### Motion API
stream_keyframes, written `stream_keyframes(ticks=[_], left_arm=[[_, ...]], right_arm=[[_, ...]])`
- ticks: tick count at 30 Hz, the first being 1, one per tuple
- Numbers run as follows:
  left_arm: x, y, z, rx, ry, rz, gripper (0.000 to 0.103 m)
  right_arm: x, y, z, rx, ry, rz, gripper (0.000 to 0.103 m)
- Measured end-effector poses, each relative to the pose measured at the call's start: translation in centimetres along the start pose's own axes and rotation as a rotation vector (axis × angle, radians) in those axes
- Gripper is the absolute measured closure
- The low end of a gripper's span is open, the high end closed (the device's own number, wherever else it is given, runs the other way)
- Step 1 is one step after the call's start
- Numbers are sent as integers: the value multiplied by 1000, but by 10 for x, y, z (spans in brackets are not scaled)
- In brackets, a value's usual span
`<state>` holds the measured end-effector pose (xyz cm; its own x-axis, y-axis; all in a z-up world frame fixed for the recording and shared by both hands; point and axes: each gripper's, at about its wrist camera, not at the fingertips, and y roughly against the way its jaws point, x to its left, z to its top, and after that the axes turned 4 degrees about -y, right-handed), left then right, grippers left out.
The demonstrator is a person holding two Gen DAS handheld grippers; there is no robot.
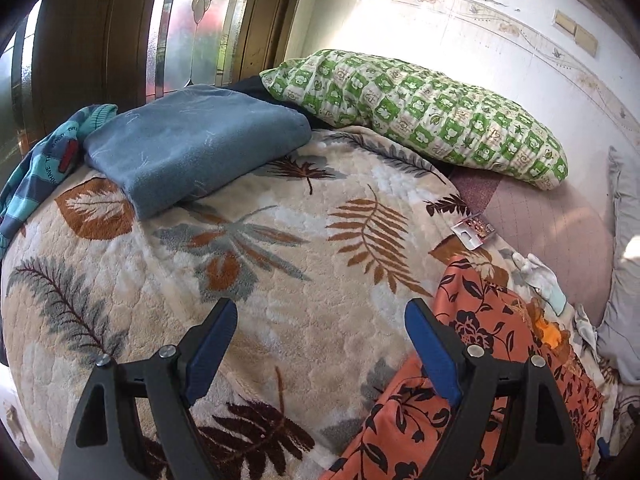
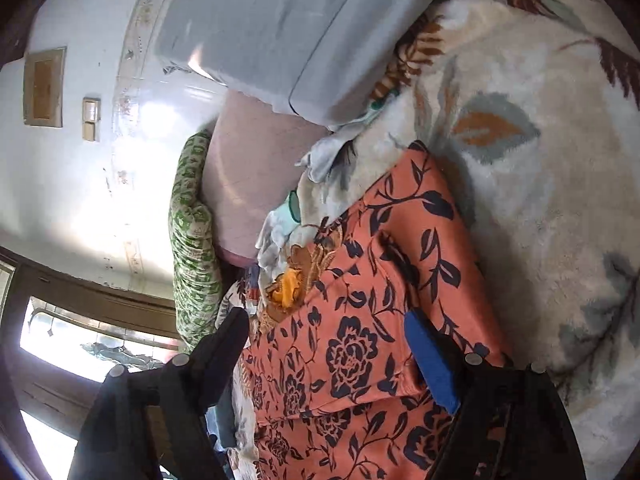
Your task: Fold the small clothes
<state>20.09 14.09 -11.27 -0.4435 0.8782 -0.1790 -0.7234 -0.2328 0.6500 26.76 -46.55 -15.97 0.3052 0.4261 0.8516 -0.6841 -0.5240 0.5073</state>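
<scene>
An orange garment with black flowers [image 1: 480, 320] lies rumpled on the leaf-patterned fleece blanket [image 1: 280, 260]. My left gripper [image 1: 320, 324] hovers open over bare blanket, its right finger beside the garment's edge. In the right wrist view the same orange garment [image 2: 360, 280] fills the space under my right gripper [image 2: 326, 336], which stands open with nothing pressed between its pads. Small white garments [image 2: 280, 232] and a yellow-orange piece [image 2: 288, 284] lie bunched at the garment's far edge. A folded blue cloth [image 1: 192, 144] and a teal striped garment [image 1: 44, 168] rest at the blanket's far left.
A green checked pillow [image 1: 420, 108] lies along the white wall. A pale grey-blue pillow [image 2: 288, 32] leans at the bed's end. A small packet [image 1: 474, 232] sits on the blanket near a pink sheet [image 1: 552, 216]. A wooden-framed glass door [image 1: 192, 20] stands behind.
</scene>
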Motion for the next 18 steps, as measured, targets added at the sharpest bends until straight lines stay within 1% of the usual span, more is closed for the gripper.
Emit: stream_keyframes(ticks=[1, 2, 3, 4, 5, 6, 7, 9, 11, 12, 13, 15, 18], left_arm=[[-2, 1, 0, -5, -16, 3, 17], [-3, 1, 0, -8, -26, 4, 17], [-3, 2, -1, -13, -30, 1, 17], [-2, 2, -1, -18, -28, 2, 17], [-1, 2, 0, -16, -23, 3, 17], [0, 1, 1, -11, -19, -4, 17], [-1, 0, 1, -10, -17, -7, 17], [-4, -1, 1, -10, -31, -8, 17], [-8, -2, -1, -13, -55, -10, 17], [-10, -3, -1, -11, -68, -12, 17], [-12, -4, -1, -10, -74, -16, 17], [-14, -4, -1, -8, -75, -29, 17], [-19, -3, -3, -9, -100, -43, 17]], right_arm=[[-11, -12, 2, 21, -8, -97, 20], [-27, -22, 6, 42, -66, -141, 21], [-30, -19, 10, 25, -106, -97, 20], [-22, -15, 15, 11, -81, -63, 20], [-6, -12, 21, -11, -9, -28, 21], [4, -11, 28, -25, 41, -13, 21], [8, -15, 38, -23, 52, -13, 21], [3, -36, 60, -17, 17, -37, 21], [-15, -60, 81, -9, -24, -128, 22], [-22, -61, 86, -26, -67, -82, 22], [-18, -58, 87, -50, -62, -74, 22], [2, -47, 77, -59, 34, -109, 22], [27, -22, 42, -53, 126, -116, 22]])
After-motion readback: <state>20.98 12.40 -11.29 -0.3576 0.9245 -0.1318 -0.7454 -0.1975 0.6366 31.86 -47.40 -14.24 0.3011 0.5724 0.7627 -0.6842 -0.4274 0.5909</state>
